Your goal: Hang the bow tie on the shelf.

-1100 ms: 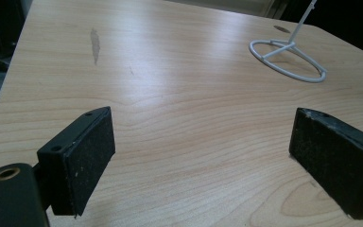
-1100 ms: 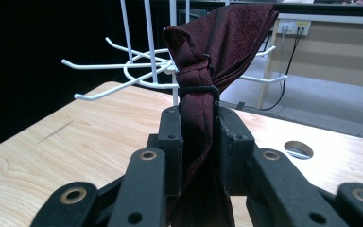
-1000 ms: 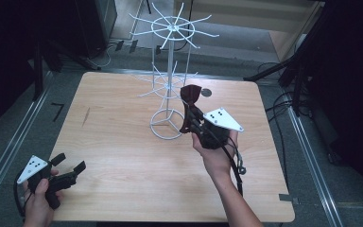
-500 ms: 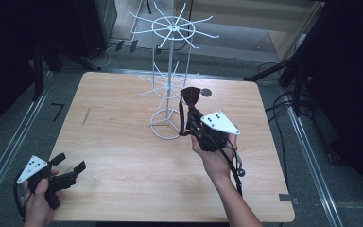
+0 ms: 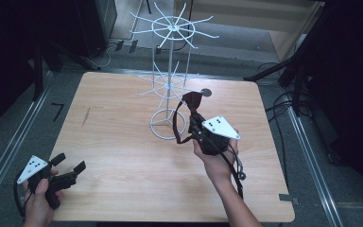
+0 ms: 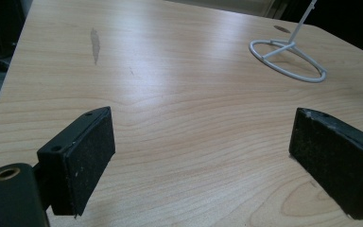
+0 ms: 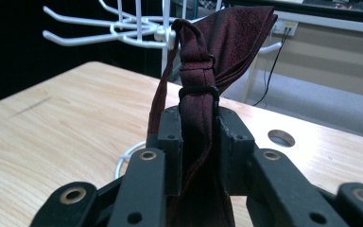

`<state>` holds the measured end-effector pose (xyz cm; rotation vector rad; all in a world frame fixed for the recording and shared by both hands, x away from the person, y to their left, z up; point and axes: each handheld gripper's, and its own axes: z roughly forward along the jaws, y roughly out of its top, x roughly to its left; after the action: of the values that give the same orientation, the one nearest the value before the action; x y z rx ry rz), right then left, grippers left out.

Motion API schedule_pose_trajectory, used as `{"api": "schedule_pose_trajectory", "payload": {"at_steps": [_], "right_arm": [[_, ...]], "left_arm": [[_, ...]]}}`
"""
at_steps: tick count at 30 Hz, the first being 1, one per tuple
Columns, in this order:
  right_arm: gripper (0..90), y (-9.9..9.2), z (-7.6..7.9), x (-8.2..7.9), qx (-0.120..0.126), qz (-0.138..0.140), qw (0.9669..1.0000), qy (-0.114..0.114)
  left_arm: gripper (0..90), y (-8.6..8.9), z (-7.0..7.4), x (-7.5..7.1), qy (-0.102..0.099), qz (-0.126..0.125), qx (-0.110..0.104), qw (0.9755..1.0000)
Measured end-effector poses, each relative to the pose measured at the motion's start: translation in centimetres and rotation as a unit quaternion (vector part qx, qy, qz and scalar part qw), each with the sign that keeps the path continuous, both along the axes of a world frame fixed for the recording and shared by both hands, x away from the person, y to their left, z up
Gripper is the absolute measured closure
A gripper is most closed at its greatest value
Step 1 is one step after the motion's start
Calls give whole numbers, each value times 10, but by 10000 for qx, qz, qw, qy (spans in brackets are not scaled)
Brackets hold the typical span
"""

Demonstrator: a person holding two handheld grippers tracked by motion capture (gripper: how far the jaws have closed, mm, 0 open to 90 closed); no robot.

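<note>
No brand, label or readable writing is showing on any item. The grey plate on each tool is carrying only a few dark dots.

Your right tool (image 5: 194,119) is clenching a dark red bow tie (image 5: 192,100), jaws pressed flat against its band. Your right hand (image 5: 213,156) is gripping the tool from below at the bench's centre-right, forearm coming in from the near edge, jaws pointing up and away toward the white wire rack (image 5: 169,80). In the right gripper view the bow tie (image 7: 203,85) is standing upright out of the jaws, its woven fabric finely textured, a thin strap looping down beside it; its top is lying close to the rack's lower prongs (image 7: 108,29), but you cannot tell whether it is touching them.

Your left tool (image 5: 70,166) is released, jaws spread wide and holding nothing. Your left hand (image 5: 40,201) is holding it low at the near left corner of the bench (image 5: 123,156), angled toward the centre. The left gripper view is showing the flat black pads (image 6: 87,156), scuffed and speckled.

The bench is pale wood-grain laminate with rounded corners, a dark smear (image 6: 95,43) on the left part and a round hole (image 5: 206,92) near the far edge. The rack is thin white-coated wire: ring base (image 6: 288,60), upright post, two tiers of radiating prongs.
</note>
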<state>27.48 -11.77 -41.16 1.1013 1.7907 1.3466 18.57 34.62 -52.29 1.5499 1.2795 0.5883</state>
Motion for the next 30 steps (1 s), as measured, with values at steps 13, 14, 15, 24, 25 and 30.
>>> {"api": "schedule_pose_trajectory", "payload": {"at_steps": [13, 14, 15, 24, 25, 30], "right_arm": [[748, -5, 20, -14, 161, 86, 9994, -281], [748, -6, 21, -14, 181, 81, 9994, -284], [748, -7, 23, -14, 182, 76, 9994, -299], [748, -28, 29, -21, 125, -48, 9994, -332], [748, -31, 29, -21, 136, -58, 9994, -322], [748, -38, 29, -26, 149, -12, 9994, -306]], "left_arm": [[82, 0, 0, 0, 1, -4, 11, 10000], [82, 0, 0, 0, 1, -4, 12, 10000], [82, 0, 0, 0, 4, -6, 17, 10000], [82, 0, 0, 0, 3, 5, 31, 10000], [82, 0, 0, 0, 6, 7, 35, 10000], [82, -1, 0, 0, 30, 15, 64, 10000]]}}
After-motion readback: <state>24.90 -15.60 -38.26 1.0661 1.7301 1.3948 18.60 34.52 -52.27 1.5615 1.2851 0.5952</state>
